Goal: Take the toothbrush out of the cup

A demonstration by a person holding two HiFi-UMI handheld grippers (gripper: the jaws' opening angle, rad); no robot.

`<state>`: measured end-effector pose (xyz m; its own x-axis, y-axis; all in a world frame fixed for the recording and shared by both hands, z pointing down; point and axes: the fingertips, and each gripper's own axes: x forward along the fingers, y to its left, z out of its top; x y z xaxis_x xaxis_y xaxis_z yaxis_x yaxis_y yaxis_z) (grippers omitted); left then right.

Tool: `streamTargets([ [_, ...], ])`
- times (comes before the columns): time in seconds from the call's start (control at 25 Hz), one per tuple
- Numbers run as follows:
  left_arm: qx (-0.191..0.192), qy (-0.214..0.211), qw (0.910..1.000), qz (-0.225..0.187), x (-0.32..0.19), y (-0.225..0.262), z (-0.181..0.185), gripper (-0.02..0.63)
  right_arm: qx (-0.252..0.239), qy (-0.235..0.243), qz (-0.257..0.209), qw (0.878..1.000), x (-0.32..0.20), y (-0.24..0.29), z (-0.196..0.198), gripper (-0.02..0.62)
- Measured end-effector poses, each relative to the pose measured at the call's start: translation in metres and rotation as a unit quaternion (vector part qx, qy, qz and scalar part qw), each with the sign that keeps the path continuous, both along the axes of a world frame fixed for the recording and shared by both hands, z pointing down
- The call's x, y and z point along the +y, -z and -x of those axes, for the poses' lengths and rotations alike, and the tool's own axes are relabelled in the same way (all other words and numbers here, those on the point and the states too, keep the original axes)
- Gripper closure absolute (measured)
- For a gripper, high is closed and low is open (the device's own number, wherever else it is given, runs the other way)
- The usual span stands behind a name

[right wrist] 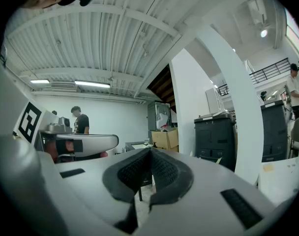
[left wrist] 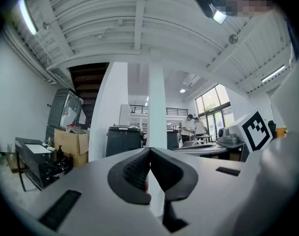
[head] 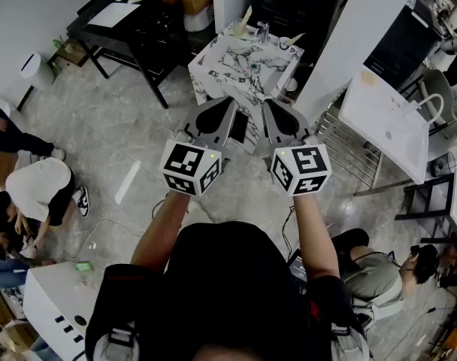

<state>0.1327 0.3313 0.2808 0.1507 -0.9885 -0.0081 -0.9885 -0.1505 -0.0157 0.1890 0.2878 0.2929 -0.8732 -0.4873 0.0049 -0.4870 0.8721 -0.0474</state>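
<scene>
Head view: the toothbrush and its cup are too small to pick out among the little things on the marble-patterned bench (head: 221,66) at upper centre. The two grippers, held level side by side over the grey floor (head: 131,134), cover the bench's near edge. The left gripper (head: 230,102) and the right gripper (head: 265,104) each have their fingers (left wrist: 134,173) pressed together, with nothing between them. A black table (head: 116,21) stands at upper left, and a white pillar (head: 349,36) and a white sink (head: 386,122) at right. A crouching person (head: 37,190) is at the left edge.
</scene>
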Motion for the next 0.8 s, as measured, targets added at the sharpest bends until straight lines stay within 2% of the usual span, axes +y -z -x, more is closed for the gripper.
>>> streamTargets([
  [0.24,0.009,0.002,1.0,0.003,-0.004,-0.002,-0.001,0.597,-0.016,0.004,0.018,1.0,-0.005,0.001,-0.004,0.563],
  [0.8,0.013,0.005,0.9997,0.018,-0.011,-0.011,-0.015,0.597,-0.01,0.009,0.013,1.0,-0.011,-0.007,-0.019,0.561],
])
